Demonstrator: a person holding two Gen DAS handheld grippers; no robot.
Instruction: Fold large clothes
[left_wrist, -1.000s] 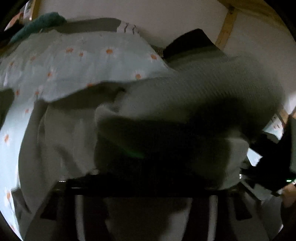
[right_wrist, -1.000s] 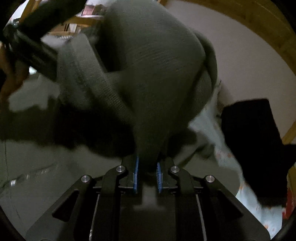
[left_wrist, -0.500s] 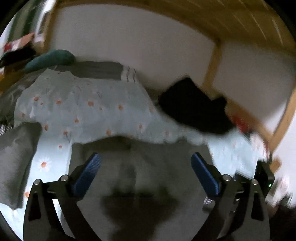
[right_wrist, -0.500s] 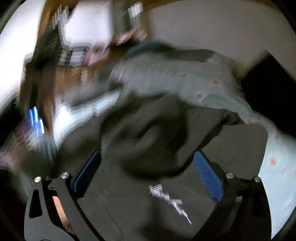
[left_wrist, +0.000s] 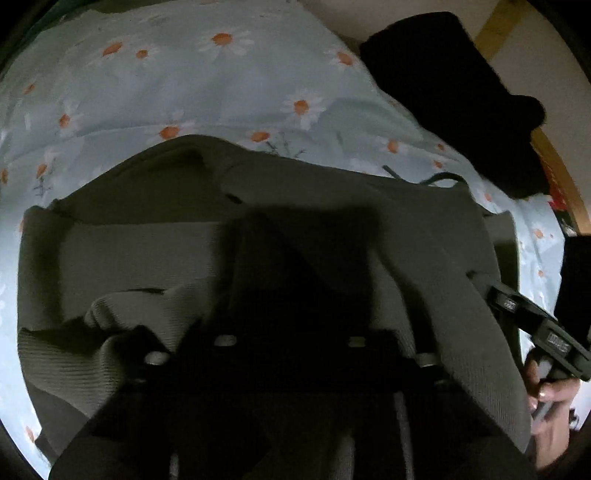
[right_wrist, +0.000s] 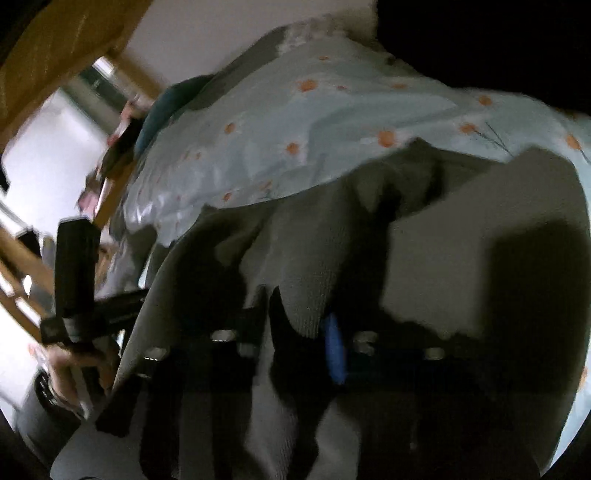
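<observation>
Right claw (right_wrist: 301, 326) is closed on the sweater (right_wrist: 314, 258): a tongue of grey knit runs down between its jaws, and one blue pad (right_wrist: 334, 347) presses against it. Its jaws have just been closing; half a second ago they stood wide apart over the cloth. Left claw (left_wrist: 291, 306) is closed too and has also just been closing, from an equally wide gape. It sits in deep shadow with ribbed knit bunched around it, so I cannot tell whether cloth is pinched between its jaws.

The sweater lies on the bed (left_wrist: 221, 92), spread over the daisy sheet at the near side. Its far edge lies flat and its near edge is gathered up at the two claws. A second ago it hung in a raised bundle from the right claw; now most of it is laid down.

This probably means one fold has been dropped and let go, and a fresh grip taken for the next. The near edge looks rumpled, so the coming fold may go crooked unless the cloth is drawn taut first.

A black garment (left_wrist: 454, 81) lies at the bed's far side, well apart from the sweater
</observation>
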